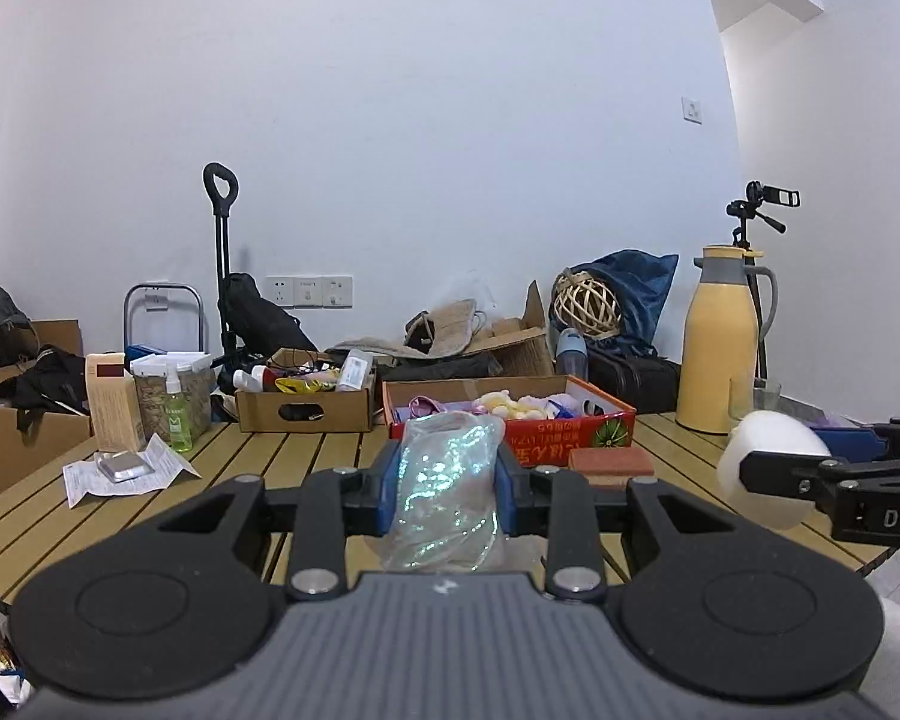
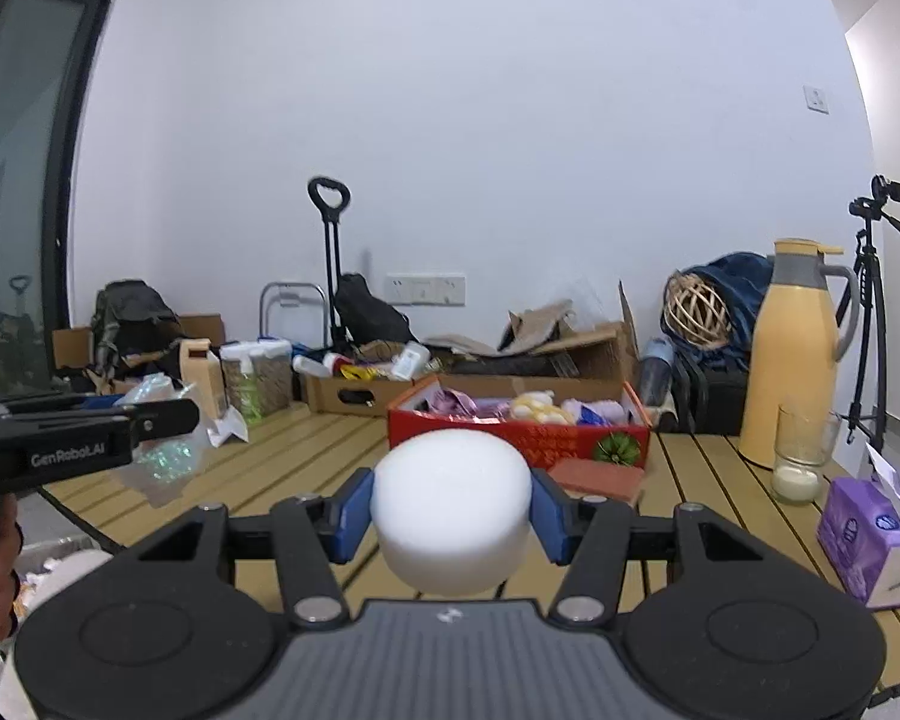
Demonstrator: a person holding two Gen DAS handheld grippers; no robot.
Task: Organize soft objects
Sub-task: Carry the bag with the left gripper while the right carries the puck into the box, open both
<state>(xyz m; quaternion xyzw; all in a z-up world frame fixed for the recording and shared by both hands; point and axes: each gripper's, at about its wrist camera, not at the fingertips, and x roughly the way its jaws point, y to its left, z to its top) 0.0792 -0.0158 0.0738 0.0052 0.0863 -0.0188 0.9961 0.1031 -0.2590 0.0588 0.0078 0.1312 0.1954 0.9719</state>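
Where the left wrist view looks forward, the left tongs (image 1: 447, 480) are clamped on a crumpled clear plastic bag (image 1: 447, 468) with an iridescent sheen, pressed between two blue pads above the near edge of the table (image 1: 306, 450). That table is made of yellowish wooden slats with dark gaps. Beyond the bag stands a red cardboard box (image 1: 570, 429) printed with yellow characters and a green melon picture; soft, pastel items fill it. A flat brick-coloured block (image 1: 612, 465) lies just in front of the box. A smooth yellow jug (image 1: 717, 342) with a grey collar stands at the right. The right tongs (image 1: 768, 471) enter from the right, lettered "DAS", gripping a white foam puck (image 1: 774, 438).

From the right wrist view, the right tongs (image 2: 453, 510) are clamped on the same matte, round white foam puck (image 2: 453, 510), held above the table's near edge. The left tongs (image 2: 150, 420), marked "GenRoboAI", carry the plastic bag (image 2: 162, 456) at the left. A purple tissue pack (image 2: 870, 540) sits on the right.
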